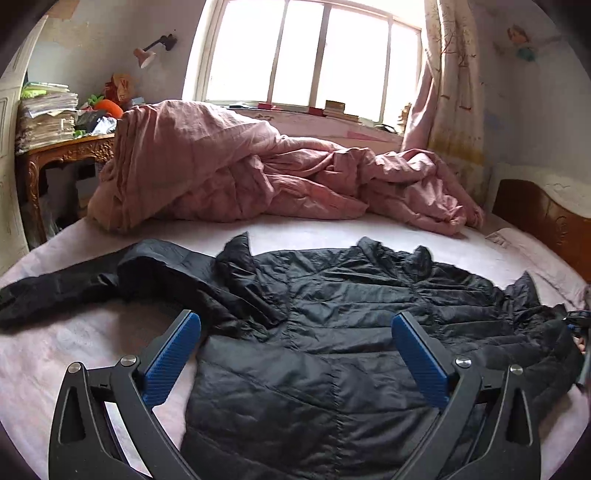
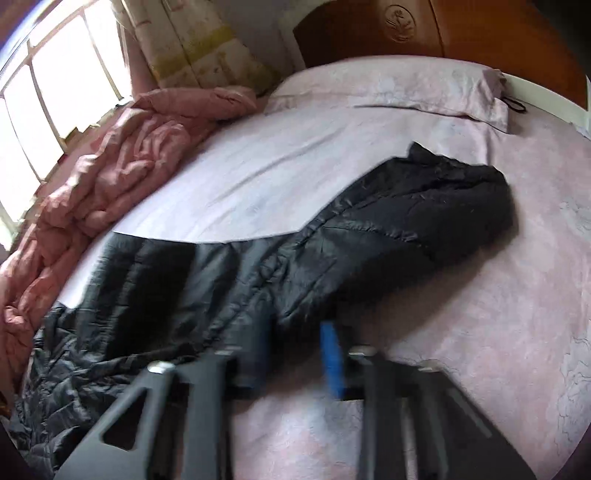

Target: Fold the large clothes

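Note:
A black quilted jacket (image 1: 332, 332) lies spread flat on the pink bed sheet (image 1: 55, 350). One sleeve (image 1: 74, 284) stretches out to the left. My left gripper (image 1: 295, 325) is open wide, hovering over the jacket's lower body, holding nothing. In the right wrist view the jacket's other sleeve (image 2: 424, 221) runs toward the pillow. My right gripper (image 2: 299, 350) is blurred by motion, its blue pads (image 2: 332, 354) a small gap apart at the sleeve's lower edge. Whether cloth is between them I cannot tell.
A crumpled pink quilt (image 1: 240, 177) is heaped at the far side under the window (image 1: 314, 55). A pillow (image 2: 406, 92) lies by the wooden headboard (image 2: 480, 33). A carved wooden table (image 1: 66, 155) with stacked papers stands at the left.

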Demonstrator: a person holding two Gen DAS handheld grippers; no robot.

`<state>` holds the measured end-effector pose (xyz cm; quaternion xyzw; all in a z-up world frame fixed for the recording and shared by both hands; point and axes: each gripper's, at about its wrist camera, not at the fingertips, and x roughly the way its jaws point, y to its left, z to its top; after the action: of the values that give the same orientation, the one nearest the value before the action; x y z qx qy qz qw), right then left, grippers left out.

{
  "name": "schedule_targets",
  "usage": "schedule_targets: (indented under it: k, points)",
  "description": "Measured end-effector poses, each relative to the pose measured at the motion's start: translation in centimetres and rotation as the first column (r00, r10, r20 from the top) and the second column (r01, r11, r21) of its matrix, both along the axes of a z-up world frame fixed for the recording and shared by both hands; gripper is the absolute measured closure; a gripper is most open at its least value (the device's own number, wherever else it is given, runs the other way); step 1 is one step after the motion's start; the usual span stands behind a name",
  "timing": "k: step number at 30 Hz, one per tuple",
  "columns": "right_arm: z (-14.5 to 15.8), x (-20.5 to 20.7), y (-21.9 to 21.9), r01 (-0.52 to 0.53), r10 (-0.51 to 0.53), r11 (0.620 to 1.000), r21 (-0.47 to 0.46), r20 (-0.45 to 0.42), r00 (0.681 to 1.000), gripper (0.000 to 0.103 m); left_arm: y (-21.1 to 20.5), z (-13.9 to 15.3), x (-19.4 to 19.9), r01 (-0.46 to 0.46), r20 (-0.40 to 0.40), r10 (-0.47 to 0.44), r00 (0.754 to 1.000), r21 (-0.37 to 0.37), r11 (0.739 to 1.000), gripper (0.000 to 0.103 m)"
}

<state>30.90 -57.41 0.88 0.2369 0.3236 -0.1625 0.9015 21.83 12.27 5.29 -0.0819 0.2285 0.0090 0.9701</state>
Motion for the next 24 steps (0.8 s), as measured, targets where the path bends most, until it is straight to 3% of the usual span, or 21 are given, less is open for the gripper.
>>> schedule_targets:
  k: [3, 6, 9, 13, 16, 18, 22, 24]
  points:
    - [1.6, -1.4, 0.4, 0.021, -0.017, 0.998, -0.055, 0.077, 0.997, 0.098, -0.5, 0.6, -1.3, -0.002, 0.026, 0.002, 1.0, 0.0, 1.0, 0.0]
    - [4.2, -3.2, 2.0, -0.017, 0.034, 0.991, -0.136, 0.123, 0.992, 0.098, -0.9, 1.4, -2.7, 0.002, 0.061, -0.001, 0.998, -0.003, 1.0, 0.0]
    - [8.1, -5.2, 5.5, -0.111, 0.156, 0.972, -0.207, 0.216, 0.964, 0.099, -1.7, 2.5, -4.0, 0.014, 0.103, -0.014, 0.995, 0.0, 1.0, 0.0]
    - [10.9, -7.1, 10.6, -0.253, 0.307, 0.945, -0.207, 0.293, 0.906, 0.099, -3.2, 3.3, -4.8, 0.046, 0.129, -0.046, 0.991, 0.008, 0.999, 0.0]
    - [12.1, -8.3, 15.6, -0.402, 0.46, 0.885, -0.236, 0.309, 0.832, 0.099, -4.2, 3.3, -5.0, 0.065, 0.13, -0.068, 0.989, 0.024, 0.998, 0.0]
    - [12.1, -9.0, 19.6, -0.52, 0.578, 0.815, -0.256, 0.279, 0.767, 0.099, -4.9, 3.0, -5.1, 0.071, 0.128, -0.076, 0.989, 0.045, 0.996, 0.0]
    - [10.3, -10.4, 25.3, -0.66, 0.714, 0.699, -0.275, 0.216, 0.666, 0.098, -5.5, 2.5, -5.1, 0.081, 0.119, -0.09, 0.989, 0.074, 0.994, 0.0]
    - [8.5, -10.4, 27.1, -0.706, 0.748, 0.662, -0.251, 0.173, 0.64, 0.098, -5.7, 2.3, -5.2, 0.091, 0.116, -0.1, 0.988, 0.08, 0.993, 0.0]
